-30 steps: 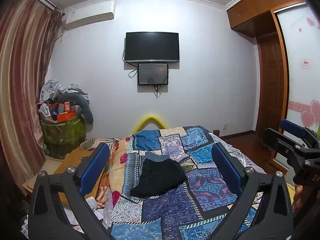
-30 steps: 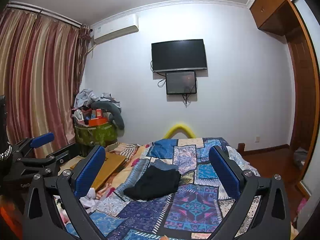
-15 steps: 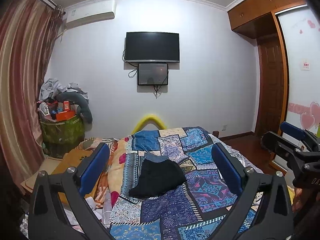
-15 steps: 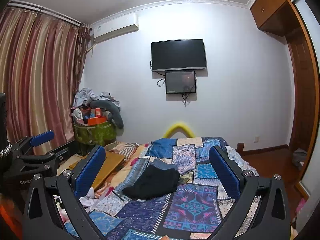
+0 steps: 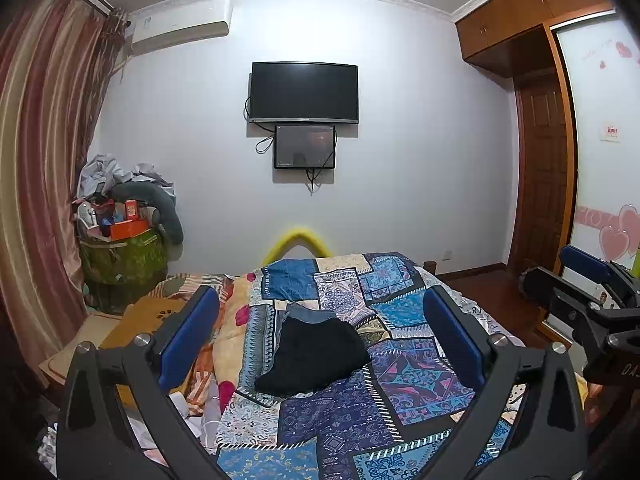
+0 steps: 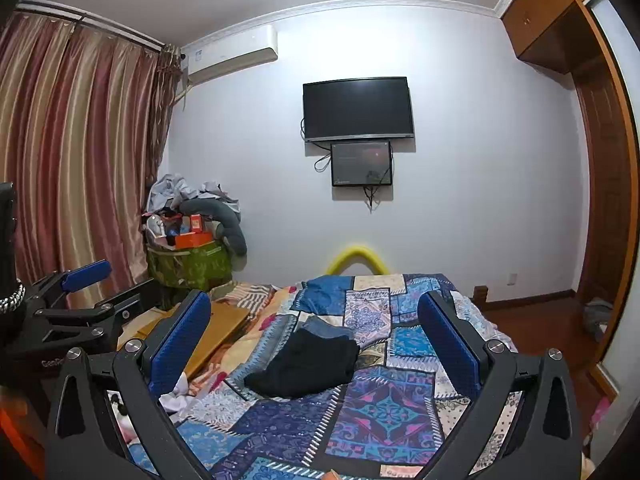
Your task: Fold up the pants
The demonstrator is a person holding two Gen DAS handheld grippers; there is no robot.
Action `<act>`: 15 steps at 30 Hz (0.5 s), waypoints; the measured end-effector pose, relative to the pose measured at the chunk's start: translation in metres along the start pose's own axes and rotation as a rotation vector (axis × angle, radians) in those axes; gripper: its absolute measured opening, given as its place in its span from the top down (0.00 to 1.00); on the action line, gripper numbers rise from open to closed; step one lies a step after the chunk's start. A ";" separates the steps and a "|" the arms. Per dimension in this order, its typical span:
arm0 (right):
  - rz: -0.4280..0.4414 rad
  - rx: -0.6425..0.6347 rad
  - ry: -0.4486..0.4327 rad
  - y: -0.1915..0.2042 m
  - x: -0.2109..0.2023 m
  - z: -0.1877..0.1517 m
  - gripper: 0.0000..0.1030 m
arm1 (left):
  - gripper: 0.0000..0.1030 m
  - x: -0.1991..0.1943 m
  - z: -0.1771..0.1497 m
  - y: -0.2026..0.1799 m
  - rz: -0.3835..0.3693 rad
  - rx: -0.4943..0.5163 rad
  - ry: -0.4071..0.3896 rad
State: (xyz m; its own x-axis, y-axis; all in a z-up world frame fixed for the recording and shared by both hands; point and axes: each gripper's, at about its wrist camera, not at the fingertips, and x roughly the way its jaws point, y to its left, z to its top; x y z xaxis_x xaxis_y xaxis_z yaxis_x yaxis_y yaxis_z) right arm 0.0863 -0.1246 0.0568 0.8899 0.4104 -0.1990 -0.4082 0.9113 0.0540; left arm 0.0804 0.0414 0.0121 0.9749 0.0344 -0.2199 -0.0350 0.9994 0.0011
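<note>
Pants (image 5: 316, 354) folded on patchwork bedspread (image 5: 404, 384) (blk, atop denim), L claw (image 5: 322, 336) & R claw (image 6: 314, 340) both wide, empty.

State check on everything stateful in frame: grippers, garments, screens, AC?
left gripper: open, empty, raised above the bed
right gripper: open, empty, raised above the bed
black pants: folded into a pile on the quilt, untouched
blue jeans: folded, partly under the black pants
TV: screen dark
small monitor: dim, content unreadable
air conditioner: flap looks shut
</note>
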 end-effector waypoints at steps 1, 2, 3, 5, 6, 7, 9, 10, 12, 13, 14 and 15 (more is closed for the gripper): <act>0.000 0.000 0.000 0.000 0.000 0.000 0.00 | 0.00 0.000 0.000 0.000 -0.001 -0.001 0.000; 0.001 0.002 0.001 0.000 0.000 0.000 0.00 | 0.00 0.000 0.000 0.000 -0.002 -0.001 0.001; 0.001 0.002 0.003 -0.001 0.001 -0.001 0.00 | 0.00 0.001 0.000 0.000 -0.002 -0.001 0.000; 0.002 0.005 0.006 -0.002 0.001 -0.001 0.00 | 0.00 0.001 0.000 -0.001 -0.002 -0.002 0.001; 0.002 0.007 0.007 -0.002 0.001 -0.001 0.00 | 0.00 0.001 0.000 -0.001 -0.003 -0.003 0.002; 0.003 0.008 0.008 -0.002 0.002 -0.002 0.00 | 0.00 0.002 0.000 -0.001 -0.005 -0.005 0.002; 0.003 0.007 0.009 -0.003 0.001 -0.002 0.00 | 0.00 0.002 0.000 -0.002 -0.008 -0.007 0.003; 0.002 0.006 0.010 -0.002 0.001 -0.002 0.00 | 0.00 0.003 -0.001 -0.002 -0.010 -0.006 0.005; 0.002 0.006 0.011 -0.002 0.001 -0.002 0.00 | 0.00 0.004 -0.001 -0.003 -0.017 -0.005 0.006; 0.002 0.006 0.011 -0.002 0.001 -0.002 0.00 | 0.00 0.004 -0.001 -0.004 -0.021 -0.003 0.006; 0.001 0.007 0.011 -0.002 0.001 -0.002 0.00 | 0.00 0.004 -0.002 -0.004 -0.023 -0.002 0.007; 0.001 0.008 0.011 -0.002 0.001 -0.002 0.00 | 0.00 0.004 -0.002 -0.004 -0.024 0.001 0.006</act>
State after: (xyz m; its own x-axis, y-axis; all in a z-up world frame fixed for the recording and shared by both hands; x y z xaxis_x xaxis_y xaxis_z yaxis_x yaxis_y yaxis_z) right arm 0.0877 -0.1266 0.0545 0.8871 0.4112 -0.2097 -0.4076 0.9111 0.0618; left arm 0.0838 0.0371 0.0096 0.9740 0.0100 -0.2262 -0.0111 0.9999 -0.0033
